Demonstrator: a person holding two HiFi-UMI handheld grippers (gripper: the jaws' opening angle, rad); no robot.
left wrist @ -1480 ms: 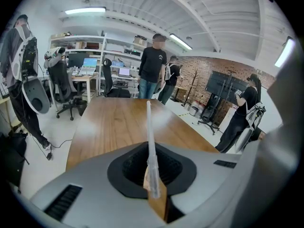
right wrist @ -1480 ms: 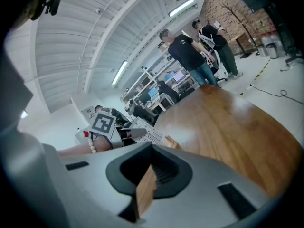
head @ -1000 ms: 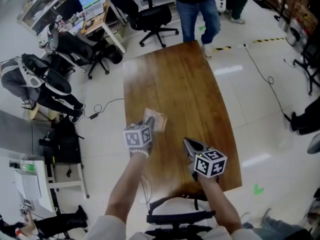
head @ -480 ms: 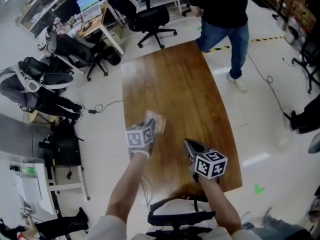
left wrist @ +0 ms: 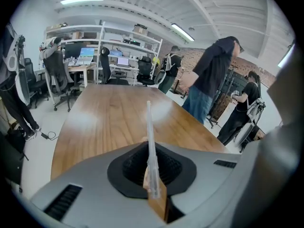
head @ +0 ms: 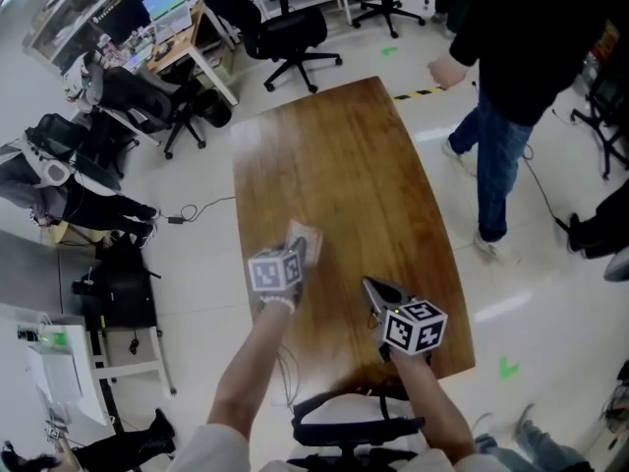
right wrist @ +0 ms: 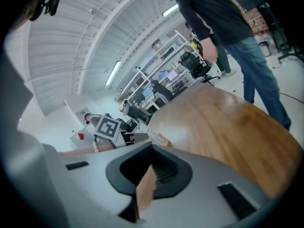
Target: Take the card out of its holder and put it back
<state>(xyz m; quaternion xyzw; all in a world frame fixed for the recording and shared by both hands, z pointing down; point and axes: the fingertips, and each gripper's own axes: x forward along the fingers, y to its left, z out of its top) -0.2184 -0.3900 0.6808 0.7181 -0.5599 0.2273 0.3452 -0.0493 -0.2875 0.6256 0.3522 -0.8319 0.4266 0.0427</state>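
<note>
Brown wood tabletop [head: 344, 165], just the one, long with rounded edges, running up the middle of the head view. Going left to right across its near end:

First up are the left tongs [head: 291, 256], with one marker cube [head: 272, 271] on top. They're clamped tight on a single clear plastic card holder [head: 304, 240]. In the left gripper view the holder stands on edge, a thin see-through strip poking straight out past the tips. From the head view it hangs over the left part of the tabletop, near that side's edge. Can't tell if it touches the wood, and honestly can't tell if the card is inside it or not, since the plastic just shows tan like the wood.

Next are the right tongs [head: 374, 289], a bit apart from the left ones, carrying the second marker cube [head: 413, 324]. These are pinched together too, over the near right part of the tabletop. So that's two tongs, two cubes, one holder.

Further right, one person in a black top and blue jeans [head: 521, 57] stands on the floor beside the tabletop's right edge. Two black office chairs [head: 295, 32] sit past the far end.
</note>
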